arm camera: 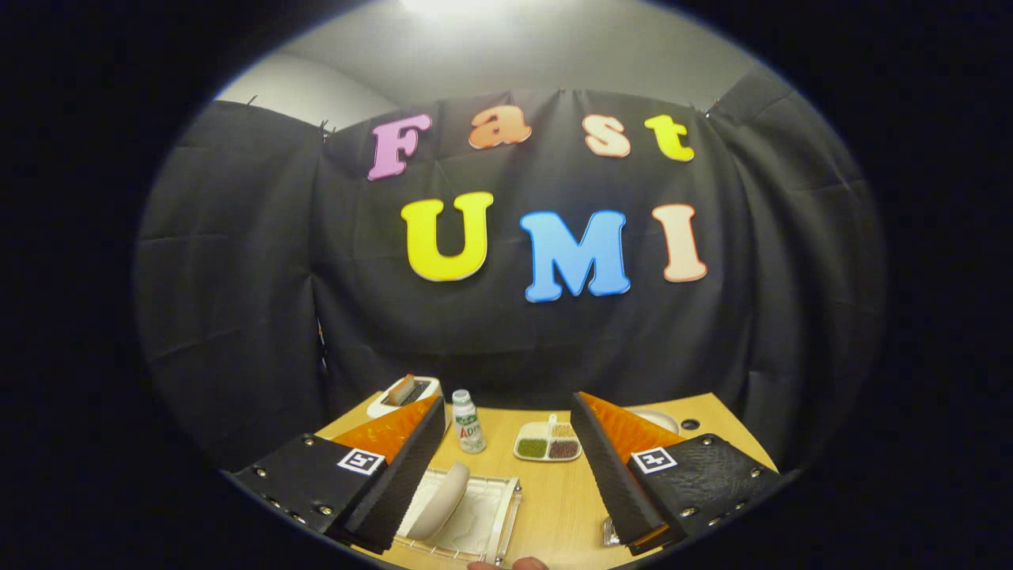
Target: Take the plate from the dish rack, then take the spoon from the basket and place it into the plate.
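While the gripper (506, 475) was held above the near edge of the wooden bench (554, 491), its two fingers (396, 467) stood wide apart, with nothing between them.

Items, left to right:

1. Left finger: black ribbed pad on the inner face, orange body behind it, black plate with a small square marker on top.
2. White tray-like object (405, 393), at the far left corner of the bench, just beyond the tip of the left finger. It held something dark and a brownish piece; what they were could not be told.
3. Dish rack (495, 514), a clear, shallow tray with a pale base, on the bench near its front edge, just beside the left finger on the inner side and partly hidden by it.
4. Plate (439, 500), white, standing on its edge and tilted in the dish rack, close against the left finger's pad; whether it touched the pad could not be told.
5. Small bottle (468, 422), white with a green cap and a label, upright, beyond the dish rack and ahead of the gap between the fingers.
6. Divided dish (548, 444), white, with compartments of green, dark red and pale contents, to the right of the bottle and near the right finger's tip.
7. Right finger (625, 467): same build as the left.
8. White rounded object (658, 419), behind the right finger, mostly hidden.
9. Dark round hole (690, 424) in the bench top, far right.
10. Small shiny metal piece (610, 532), below the right finger, too hidden to identify.
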A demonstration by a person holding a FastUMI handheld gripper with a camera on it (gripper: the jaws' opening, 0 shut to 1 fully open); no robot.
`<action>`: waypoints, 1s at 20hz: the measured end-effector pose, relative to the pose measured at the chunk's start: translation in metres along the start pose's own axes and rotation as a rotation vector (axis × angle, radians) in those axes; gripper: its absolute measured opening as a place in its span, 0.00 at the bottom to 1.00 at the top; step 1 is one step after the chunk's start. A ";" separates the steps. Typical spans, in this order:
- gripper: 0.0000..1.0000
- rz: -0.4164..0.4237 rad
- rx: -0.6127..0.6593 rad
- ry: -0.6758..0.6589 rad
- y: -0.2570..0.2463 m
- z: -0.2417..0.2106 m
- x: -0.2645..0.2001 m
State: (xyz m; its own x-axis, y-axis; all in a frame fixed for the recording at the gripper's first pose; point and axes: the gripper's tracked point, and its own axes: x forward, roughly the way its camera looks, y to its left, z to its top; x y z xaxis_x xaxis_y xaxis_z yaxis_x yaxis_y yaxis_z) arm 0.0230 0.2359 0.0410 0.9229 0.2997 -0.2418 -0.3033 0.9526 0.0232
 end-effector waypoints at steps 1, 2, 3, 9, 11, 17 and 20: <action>0.98 0.018 -0.002 0.061 0.005 -0.010 0.007; 0.98 0.043 0.005 0.102 0.012 -0.017 0.013; 0.98 0.067 0.011 0.141 0.018 -0.026 0.018; 0.98 0.095 0.073 0.423 0.040 -0.094 0.043; 0.98 0.093 0.092 0.514 0.045 -0.115 0.051; 0.98 0.067 0.125 0.662 0.060 -0.158 0.074; 0.98 0.015 0.118 0.729 0.062 -0.177 0.085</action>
State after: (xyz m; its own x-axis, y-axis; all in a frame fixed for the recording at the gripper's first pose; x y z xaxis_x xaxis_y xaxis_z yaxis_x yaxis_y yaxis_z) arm 0.0401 0.3112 -0.1501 0.5141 0.2411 -0.8232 -0.2492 0.9603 0.1256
